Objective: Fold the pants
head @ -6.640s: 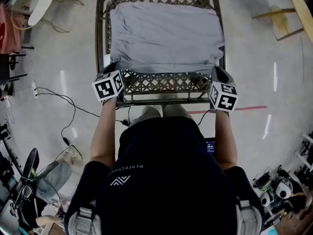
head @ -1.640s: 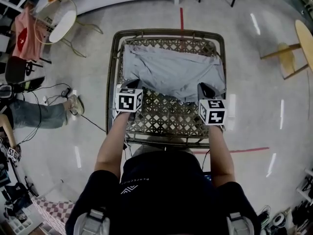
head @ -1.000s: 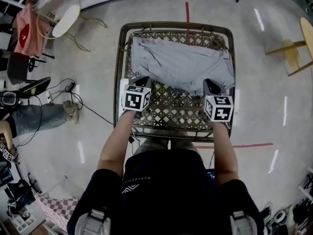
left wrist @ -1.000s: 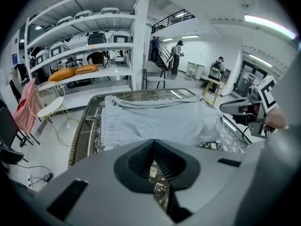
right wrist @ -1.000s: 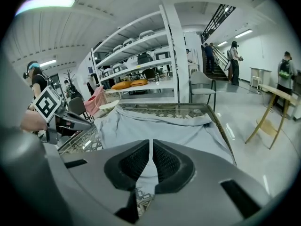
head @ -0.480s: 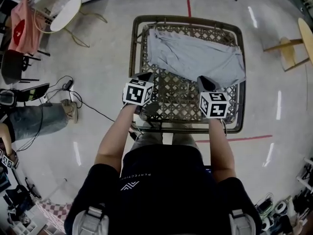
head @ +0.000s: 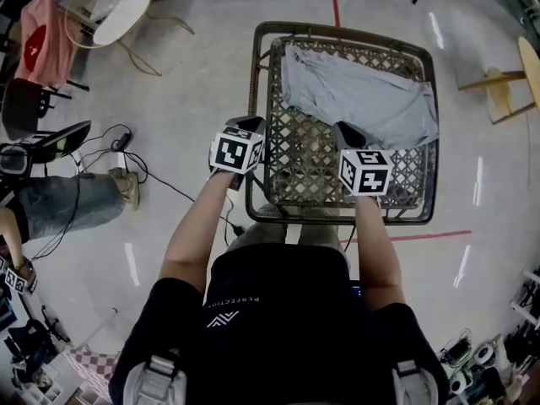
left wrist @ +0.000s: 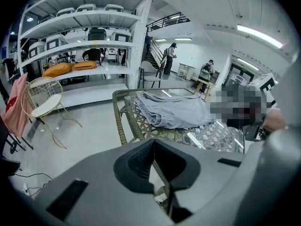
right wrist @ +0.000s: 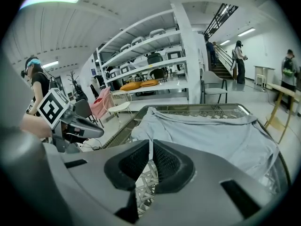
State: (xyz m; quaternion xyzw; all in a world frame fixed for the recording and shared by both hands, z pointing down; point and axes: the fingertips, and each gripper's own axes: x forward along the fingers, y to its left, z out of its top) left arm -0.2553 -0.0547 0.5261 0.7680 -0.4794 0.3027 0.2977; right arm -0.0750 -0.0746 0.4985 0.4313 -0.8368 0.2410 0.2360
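Your pants (head: 363, 95) lie on the far half of the surface (head: 308, 163). They form a rumpled grey band running from the far-left corner toward the right rim, and the near lattice is bare. That looks like cloth already doubled away from you, though the layers are too bunched to count.

Your left gripper (head: 246, 126) hangs at the left rim, its fingers (left wrist: 138, 161) pressed together on nothing. Its own view looks along the rim toward the pants, well apart from them. Your right gripper (head: 344, 133) hovers over the bare lattice just short of the cloth's near edge. Its fingers (right wrist: 167, 161) are closed to a sliver and also empty.

With both grippers closed and clear of the fabric, no fold is in hand. I judge you stand off to the left so you can work along the band's length next. For that, spread the fingers first and flatten the wavy near edge, or the next fold will trap wrinkles. Take the corners rather than the middle, so the band lifts evenly.
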